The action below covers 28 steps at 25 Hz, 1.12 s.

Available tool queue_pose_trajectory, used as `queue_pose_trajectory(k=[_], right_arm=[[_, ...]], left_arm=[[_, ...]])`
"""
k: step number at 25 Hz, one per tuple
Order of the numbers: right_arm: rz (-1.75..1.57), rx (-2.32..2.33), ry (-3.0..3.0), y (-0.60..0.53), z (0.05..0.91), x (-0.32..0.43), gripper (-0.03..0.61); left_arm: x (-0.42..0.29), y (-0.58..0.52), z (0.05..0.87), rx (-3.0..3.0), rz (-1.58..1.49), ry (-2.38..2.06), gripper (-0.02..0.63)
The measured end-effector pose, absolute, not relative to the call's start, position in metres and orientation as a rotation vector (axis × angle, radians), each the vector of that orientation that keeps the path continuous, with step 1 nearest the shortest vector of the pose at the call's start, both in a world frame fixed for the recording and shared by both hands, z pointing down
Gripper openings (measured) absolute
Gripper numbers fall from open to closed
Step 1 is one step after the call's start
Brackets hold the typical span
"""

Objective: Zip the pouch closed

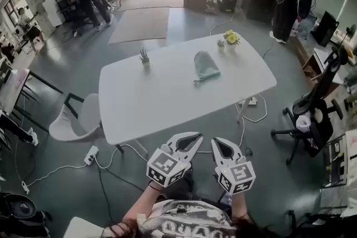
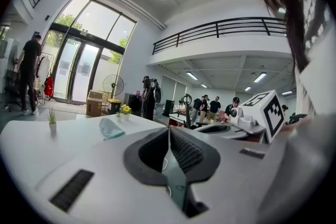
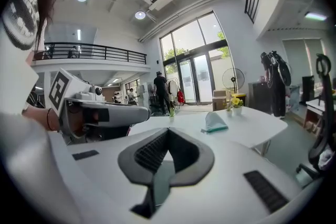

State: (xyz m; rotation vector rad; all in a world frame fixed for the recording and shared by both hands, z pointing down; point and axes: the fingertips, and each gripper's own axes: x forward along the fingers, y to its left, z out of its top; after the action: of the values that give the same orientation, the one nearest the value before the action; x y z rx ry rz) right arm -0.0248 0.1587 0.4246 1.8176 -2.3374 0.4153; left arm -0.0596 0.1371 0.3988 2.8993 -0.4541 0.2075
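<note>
While the left gripper (image 1: 193, 136) and right gripper (image 1: 219, 142) hover side by side short of the near edge of the tabletop (image 1: 162, 100), the pale green pouch (image 1: 206, 67) lies flat toward the far side, well apart from both, near a yellow-flower pot (image 1: 231, 39). Both grippers: jaws pressed together, empty.

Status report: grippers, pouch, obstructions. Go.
Left gripper shut, empty. Right gripper shut, empty. Both short of the table. Pouch lies untouched on its far half. Green plant and yellow flowers stand apart from it.
</note>
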Motion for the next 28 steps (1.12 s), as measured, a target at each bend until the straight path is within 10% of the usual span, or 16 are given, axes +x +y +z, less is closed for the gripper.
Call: queue_pose_trajectory(k=[28], right_arm=[[0.476, 1.683, -2.323, -0.02, 0.457, 0.024, -0.003]], left_arm=[[-0.021, -0.038, 0.456, 2.775, 0.318, -0.55, 0.02]])
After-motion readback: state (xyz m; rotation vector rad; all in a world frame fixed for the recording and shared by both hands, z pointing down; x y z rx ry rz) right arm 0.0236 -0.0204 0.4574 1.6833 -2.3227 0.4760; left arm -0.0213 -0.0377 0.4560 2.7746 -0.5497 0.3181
